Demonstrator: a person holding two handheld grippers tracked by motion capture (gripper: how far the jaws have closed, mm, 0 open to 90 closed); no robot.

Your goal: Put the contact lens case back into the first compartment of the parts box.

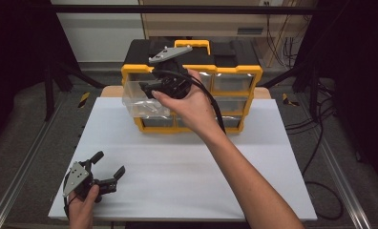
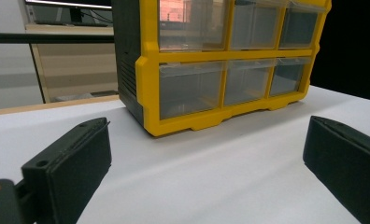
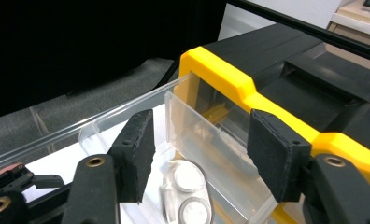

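Note:
A yellow and black drawer cabinet (image 1: 225, 71) stands at the back of the white table (image 1: 192, 167). Its top left clear drawer (image 1: 134, 99) is pulled out toward the table's left. My right gripper (image 1: 146, 89) hovers at that drawer. In the right gripper view my right gripper (image 3: 202, 158) is open, its pads either side of the drawer's clear wall (image 3: 211, 144) without touching it. Round white discs (image 3: 188, 179) lie inside the drawer. My left gripper (image 1: 110, 162) rests open near the front left corner, with nothing between its jaws, and faces the cabinet (image 2: 148, 70).
The cabinet's other drawers (image 2: 248, 81) are closed. Dark frame posts (image 1: 48, 71) flank the table, and cables (image 1: 320, 138) trail on the floor at the right. Bare white tabletop (image 2: 220, 154) lies between the left gripper and the cabinet.

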